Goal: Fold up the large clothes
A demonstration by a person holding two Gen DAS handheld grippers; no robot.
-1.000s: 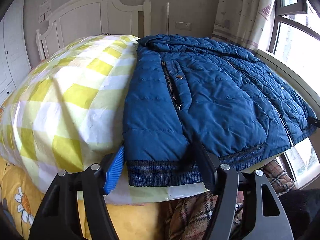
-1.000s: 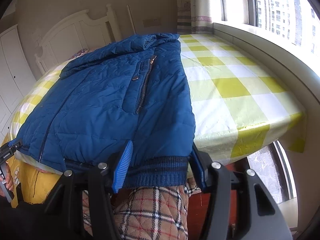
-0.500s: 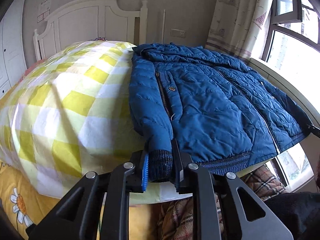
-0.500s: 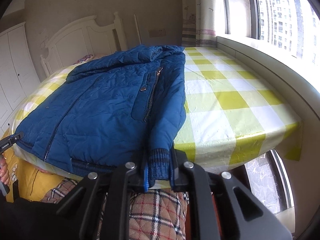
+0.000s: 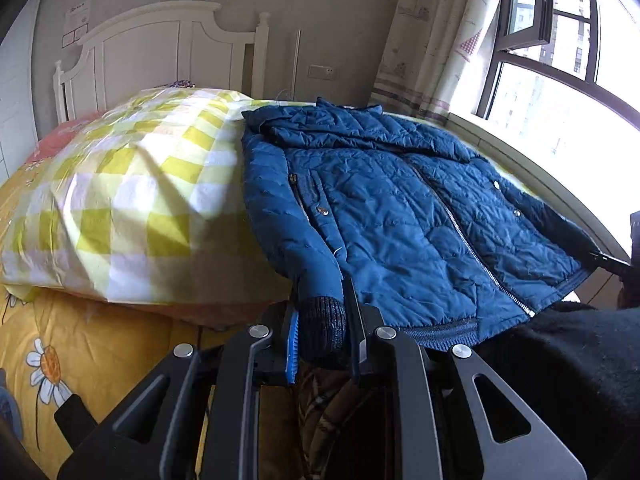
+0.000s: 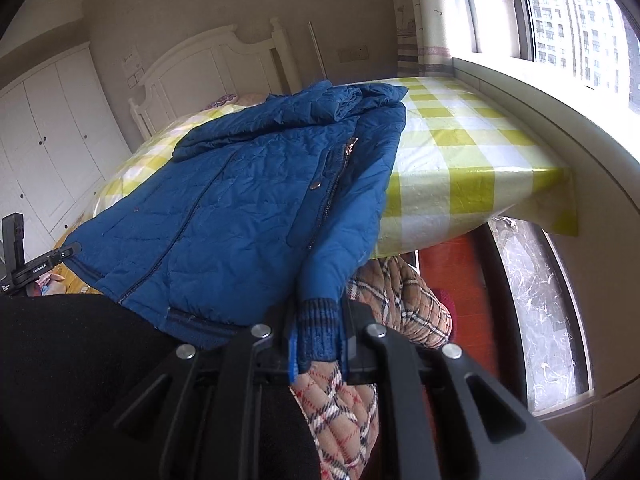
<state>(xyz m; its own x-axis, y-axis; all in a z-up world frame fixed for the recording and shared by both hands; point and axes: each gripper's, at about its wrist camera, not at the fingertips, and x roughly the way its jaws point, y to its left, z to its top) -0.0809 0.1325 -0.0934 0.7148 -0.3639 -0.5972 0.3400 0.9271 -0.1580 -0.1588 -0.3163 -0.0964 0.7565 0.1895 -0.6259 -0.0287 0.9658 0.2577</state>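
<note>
A blue quilted jacket (image 5: 400, 208) lies front up, zipped, on a yellow and white checked cover (image 5: 120, 184). Its hem hangs over the near edge of the cover. My left gripper (image 5: 322, 344) is shut on the dark knit cuff (image 5: 323, 320) of one sleeve, which it holds just off that edge. In the right wrist view the jacket (image 6: 248, 208) slopes down toward me. There my right gripper (image 6: 319, 344) is shut on the other sleeve's striped knit cuff (image 6: 318, 320), also off the edge.
A white headboard (image 5: 160, 52) stands behind the bed, and a window sill (image 6: 540, 92) and curtain run along one side. A yellow flowered quilt (image 5: 80, 344) shows below the cover. The person's black sleeve (image 6: 80, 360) and plaid quilted trousers (image 6: 400, 300) are close under the grippers.
Both grippers went from open around the jacket's lower corners to shut on the knit cuffs. They then drew back and up, and the jacket slid toward the near edge.
</note>
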